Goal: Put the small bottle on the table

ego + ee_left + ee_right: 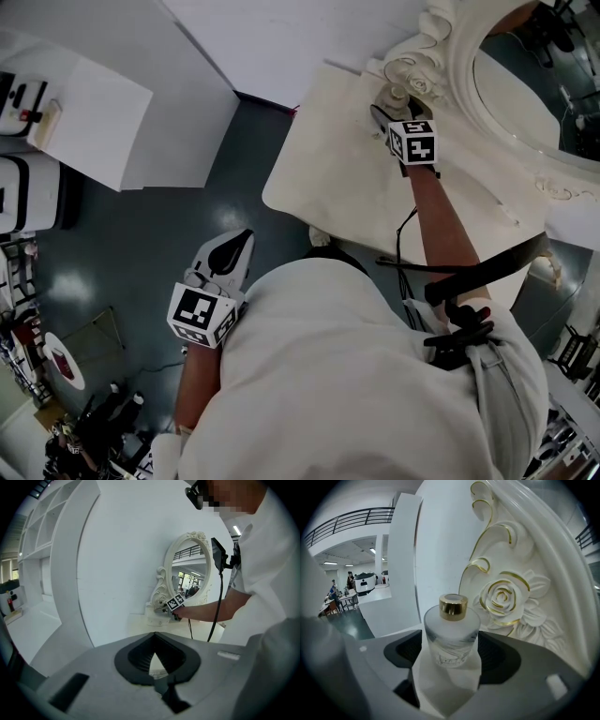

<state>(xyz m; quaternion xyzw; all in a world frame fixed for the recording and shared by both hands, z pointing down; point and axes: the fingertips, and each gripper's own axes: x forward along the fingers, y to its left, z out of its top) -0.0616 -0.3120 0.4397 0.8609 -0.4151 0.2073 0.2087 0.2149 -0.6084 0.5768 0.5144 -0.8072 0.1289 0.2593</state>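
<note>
Right tongs: pads set apart to bottle width and pressed on either side of the small bottle, i.e. clamped on it. Bottle is frosted glass with a gold cap, upright, its base down on the white bench. It stands at the far end of the bench, just beside the foot of the mirror frame, near a moulded rose with gold edging. Head view: right arm is stretched out across the bench, and its marker cube is close to the frame's scrollwork; the bottle itself cannot be made out there. Left tongs: tips together with only a thin wedge of gap behind them, nothing between. They are held low at the person's left side over the dark floor, well apart from the bench.
</note>
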